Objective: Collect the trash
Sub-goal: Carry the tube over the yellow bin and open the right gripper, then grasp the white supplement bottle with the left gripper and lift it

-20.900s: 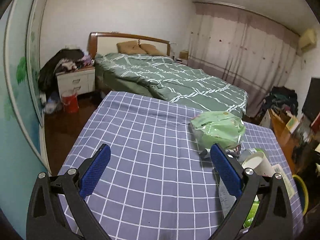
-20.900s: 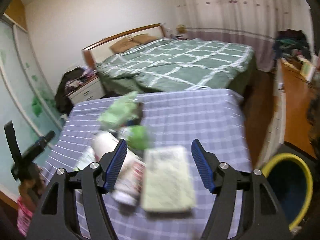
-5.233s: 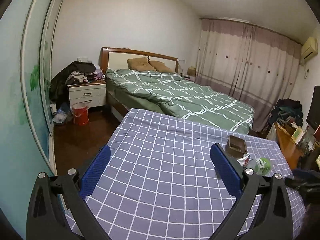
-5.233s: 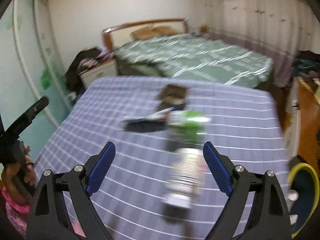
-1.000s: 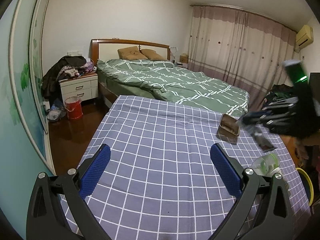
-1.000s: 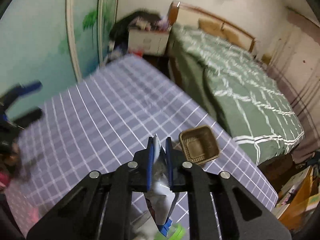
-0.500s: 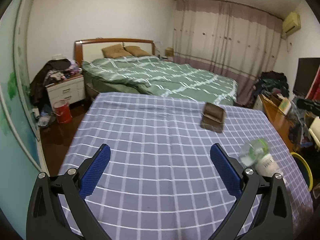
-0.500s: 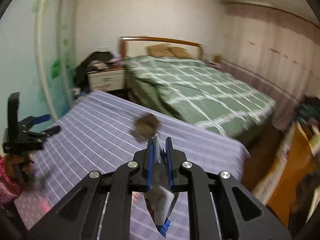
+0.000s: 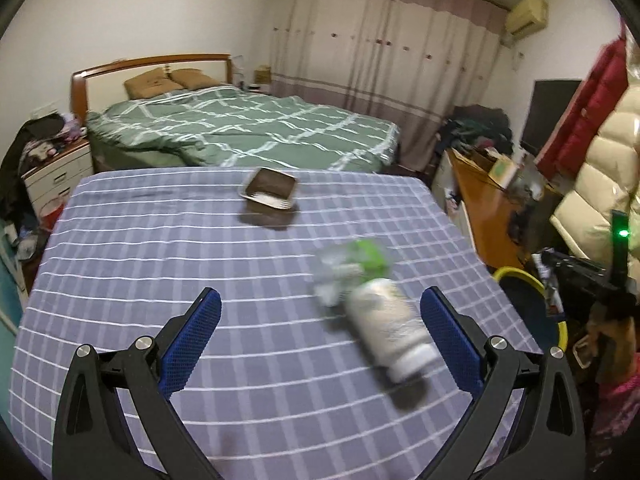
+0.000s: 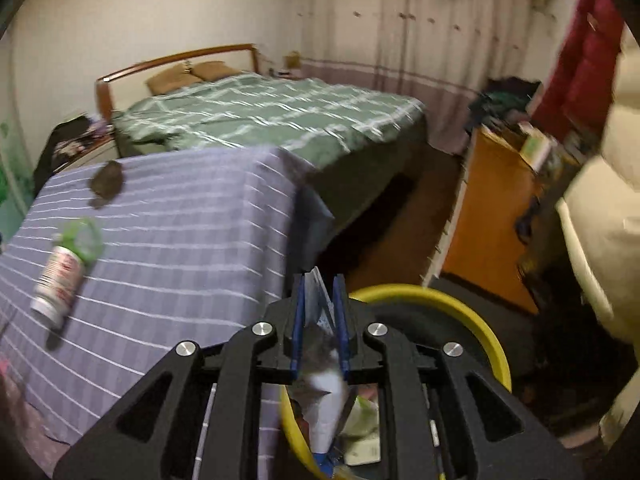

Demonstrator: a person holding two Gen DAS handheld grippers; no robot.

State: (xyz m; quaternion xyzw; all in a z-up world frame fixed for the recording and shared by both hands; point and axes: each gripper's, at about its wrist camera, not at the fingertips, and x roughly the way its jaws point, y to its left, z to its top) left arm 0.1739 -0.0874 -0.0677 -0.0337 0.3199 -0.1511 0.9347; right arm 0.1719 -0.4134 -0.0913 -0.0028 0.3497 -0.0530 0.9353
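Green quilt with a white lattice [image 9: 248, 128] spread over the wooden-headboard bed [image 9: 148, 65] at twelve o'clock — two tan pillows [image 9: 168, 80] against it. White nightstand [image 9: 56, 178] heaped with clothes at nine. Pink curtains [image 9: 384, 60] at one, air conditioner [image 9: 526, 14] above. Orange cabinet [image 10: 492, 216] at three — cluttered on top.

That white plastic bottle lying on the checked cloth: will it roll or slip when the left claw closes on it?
The white plastic bottle lies on its side, so a nudge would probably roll it. Its smooth round body looks slippery. It seems light, possibly empty, so the open left claw could knock it away.
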